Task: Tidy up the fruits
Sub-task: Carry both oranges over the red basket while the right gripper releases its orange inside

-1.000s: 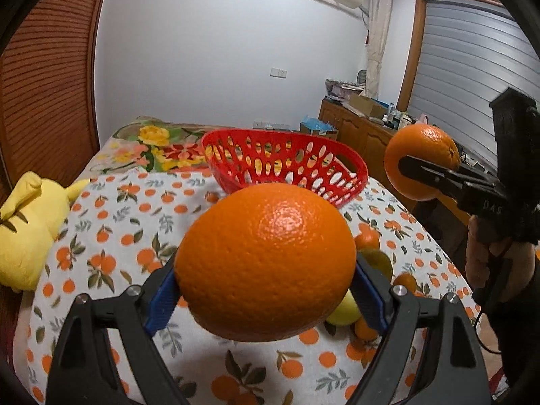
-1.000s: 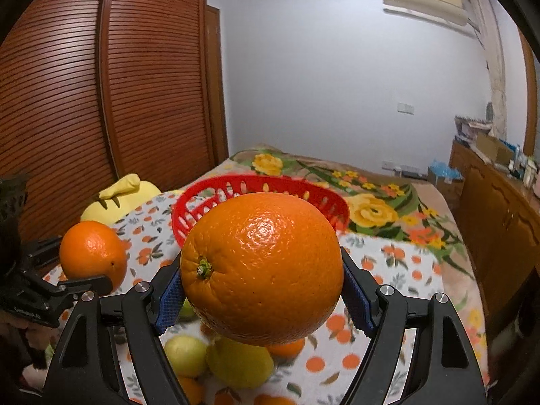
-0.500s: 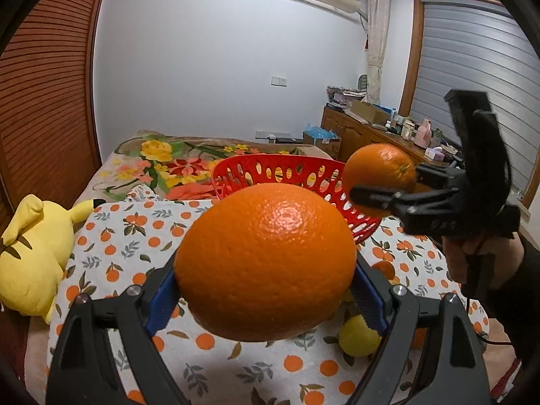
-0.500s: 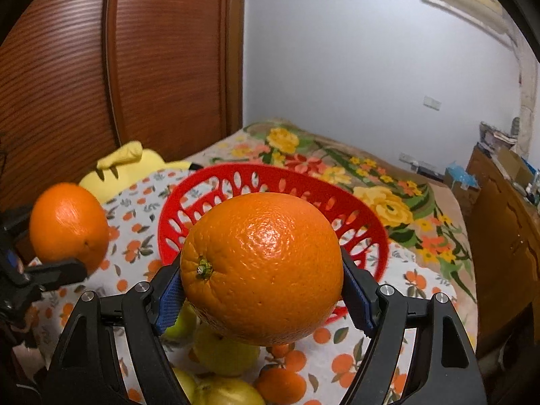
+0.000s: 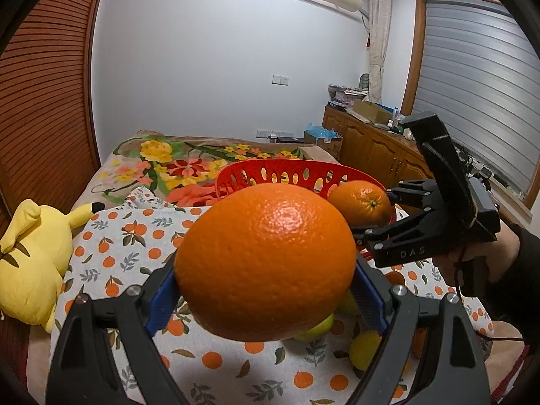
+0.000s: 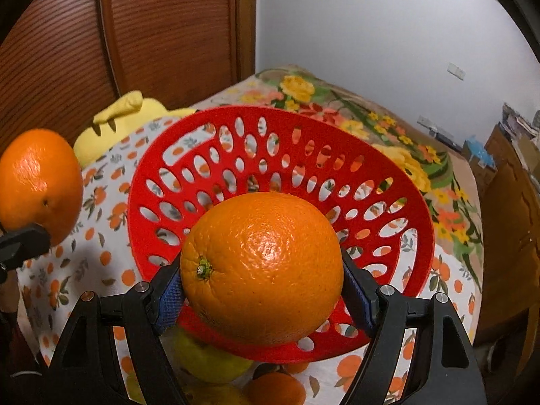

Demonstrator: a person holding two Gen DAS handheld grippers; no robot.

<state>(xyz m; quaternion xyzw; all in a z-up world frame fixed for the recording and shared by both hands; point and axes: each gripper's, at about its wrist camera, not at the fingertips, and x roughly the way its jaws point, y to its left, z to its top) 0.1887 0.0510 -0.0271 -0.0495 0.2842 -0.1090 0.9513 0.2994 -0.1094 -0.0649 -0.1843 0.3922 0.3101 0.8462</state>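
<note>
My left gripper is shut on a large orange and holds it above the cloth, short of the red basket. My right gripper is shut on another orange and holds it over the near rim of the empty red basket. In the left wrist view the right gripper shows with its orange at the basket's right side. The left orange shows at the left edge of the right wrist view.
Loose yellow-green fruits and small oranges lie on the orange-print cloth in front of the basket. A yellow plush toy lies at the left. A wooden cabinet stands at the right.
My right gripper has moved forward and down with its orange, from high beside the basket to over its near rim. My left gripper has lifted and moved slightly toward the basket.
</note>
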